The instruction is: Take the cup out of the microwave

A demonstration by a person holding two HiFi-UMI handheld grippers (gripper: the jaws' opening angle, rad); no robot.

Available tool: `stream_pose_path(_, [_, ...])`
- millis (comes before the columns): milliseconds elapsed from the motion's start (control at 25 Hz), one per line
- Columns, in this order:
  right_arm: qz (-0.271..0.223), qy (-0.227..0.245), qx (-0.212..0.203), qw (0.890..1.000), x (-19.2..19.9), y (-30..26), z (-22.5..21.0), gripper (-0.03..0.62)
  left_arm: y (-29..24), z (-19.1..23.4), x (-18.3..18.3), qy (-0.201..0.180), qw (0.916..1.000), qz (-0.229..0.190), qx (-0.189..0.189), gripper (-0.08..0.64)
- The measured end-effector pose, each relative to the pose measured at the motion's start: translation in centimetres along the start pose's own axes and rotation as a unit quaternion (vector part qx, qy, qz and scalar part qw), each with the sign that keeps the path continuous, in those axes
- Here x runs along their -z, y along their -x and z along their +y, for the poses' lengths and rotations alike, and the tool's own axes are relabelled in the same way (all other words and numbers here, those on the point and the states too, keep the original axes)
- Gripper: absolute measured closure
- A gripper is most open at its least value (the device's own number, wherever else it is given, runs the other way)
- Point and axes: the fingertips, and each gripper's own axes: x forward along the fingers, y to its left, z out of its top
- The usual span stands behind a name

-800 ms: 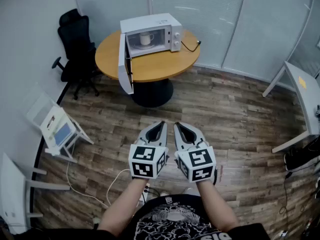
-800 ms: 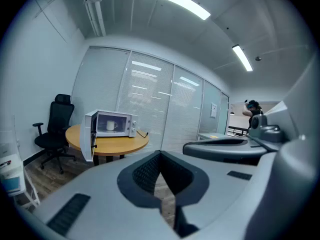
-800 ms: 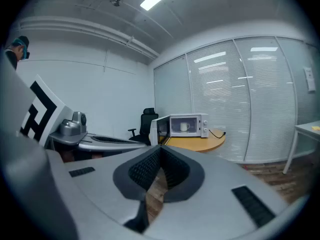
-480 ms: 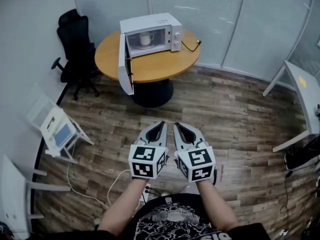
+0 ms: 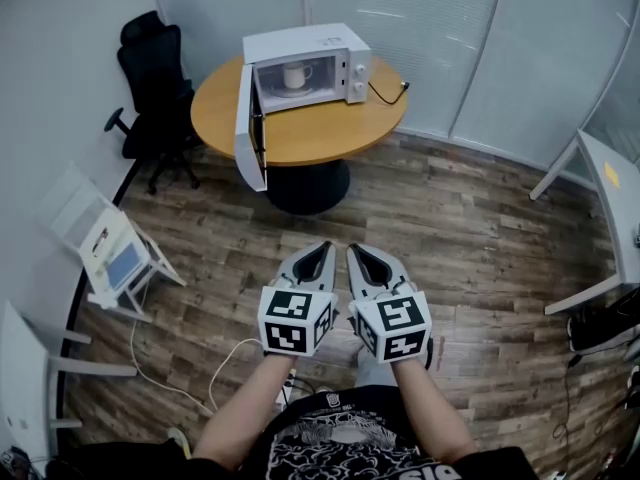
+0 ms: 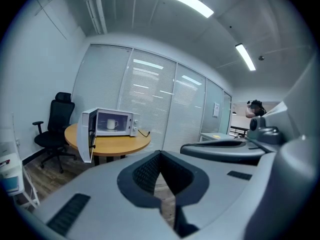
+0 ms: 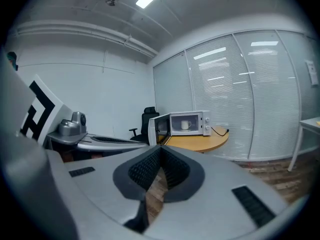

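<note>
White ceramic cup (image 5: 294, 74) sits upright inside the microwave (image 5: 340, 40), long axis vertical, mouth up, handle turned toward the control-panel side. The microwave door (image 5: 243, 128) hangs wide open, swung out past the edge of the round wooden table (image 5: 310, 138), so the cup is in plain sight on the oven floor.

The person stands well back from it on the plank floor (image 5: 480, 258). Both forearms reach forward side by side at waist height, grippers pitched slightly down and aimed at the table. The left gripper (image 5: 322, 251) has its jaws pressed together with nothing between them, and the right gripper (image 5: 355, 251), just beside it, is closed and empty as well. A black office chair (image 5: 150, 78) stands to the left of the table.

Compared with the earlier frames, the grippers keep the same side-by-side pose and the same closed jaws. The table and microwave sit a touch further right in the head view, and the cup is untouched.
</note>
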Motion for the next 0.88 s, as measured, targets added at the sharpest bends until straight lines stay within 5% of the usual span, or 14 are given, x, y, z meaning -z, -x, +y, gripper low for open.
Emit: stream_pose_path(880, [0.018, -0.008, -0.084, 0.996, -3.1, -12.5, -18.1, 0.577, -20.7, 1.3, -5.1, 0.011, 0.9968, 0.015, -0.078, 0.551])
